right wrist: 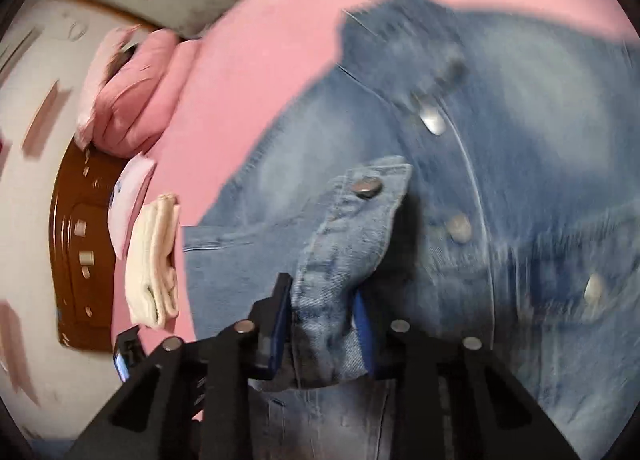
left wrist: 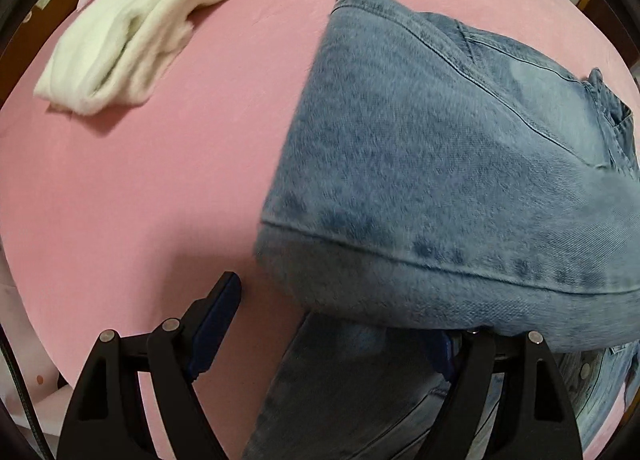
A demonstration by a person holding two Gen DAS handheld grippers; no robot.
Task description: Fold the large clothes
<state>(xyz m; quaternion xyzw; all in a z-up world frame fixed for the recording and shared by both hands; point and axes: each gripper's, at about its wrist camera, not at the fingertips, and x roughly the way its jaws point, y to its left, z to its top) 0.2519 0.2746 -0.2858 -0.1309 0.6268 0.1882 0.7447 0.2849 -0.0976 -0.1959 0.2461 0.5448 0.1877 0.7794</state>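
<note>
A blue denim jacket (right wrist: 500, 164) lies spread on a bed covered by a pink sheet (left wrist: 140, 180). In the right wrist view the right tool (right wrist: 322, 312) is pinching a bunched denim cuff (right wrist: 352, 220), which bears a metal snap button; the blue pads press on the cloth from both sides, and the cuff stands up in front of the jacket's buttoned front. This view is blurred, so finer seams cannot be read. In the left wrist view the left tool (left wrist: 340, 324) points steeply down with its jaws spread wide. Its left finger (left wrist: 216, 324) is clear over the sheet; its right finger is mostly hidden under a thick fold of denim (left wrist: 440, 188) that hangs across the right half of the view, so whether cloth touches that pad cannot be told. A folded white garment (left wrist: 152, 28) rests on the sheet well apart from the jacket, toward the far left. A pink pillow (right wrist: 132, 100) and a brown wooden headboard (right wrist: 76, 244) show at the bed's edge.
</note>
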